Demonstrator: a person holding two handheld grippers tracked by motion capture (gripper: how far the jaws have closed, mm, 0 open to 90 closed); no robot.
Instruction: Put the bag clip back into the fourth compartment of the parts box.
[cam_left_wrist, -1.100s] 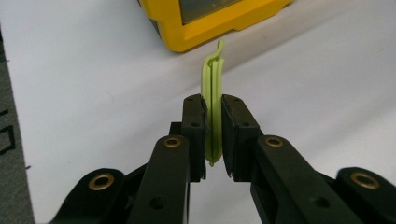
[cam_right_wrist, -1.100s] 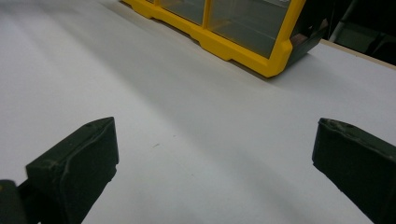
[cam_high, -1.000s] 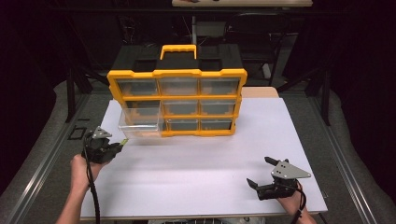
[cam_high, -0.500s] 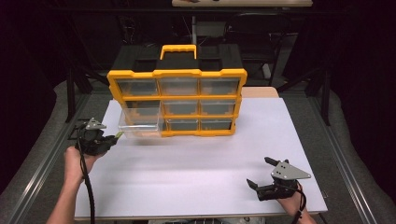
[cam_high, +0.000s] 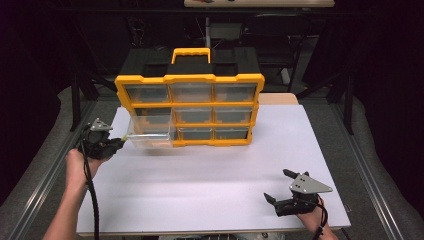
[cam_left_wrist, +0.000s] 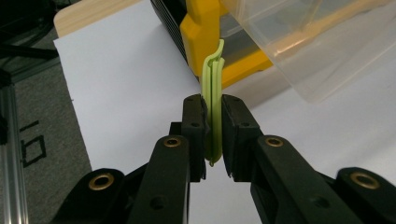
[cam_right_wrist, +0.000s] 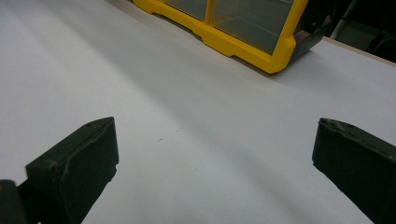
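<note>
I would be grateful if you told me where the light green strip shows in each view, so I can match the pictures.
High view: the light green strip at left, at the left gripper tip beside the pulled-out clear drawer.
Left gripper view: centre, upright, pinched between the black jaws.
Right gripper view: not in it.
Shared landmark: the yellow organizer, upper right in the right gripper view.

Clear drawer (cam_left_wrist: 322, 42) and organizer (cam_right_wrist: 243, 23) cropped by frame edges.

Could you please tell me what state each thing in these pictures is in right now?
Left gripper: shut on the green strip, near the pulled-out drawer.
Right gripper: open, holding nothing, over the white table.
Clear drawer: pulled out of the organizer's left column.
Yellow organizer: standing upright, other drawers pushed in.
</note>
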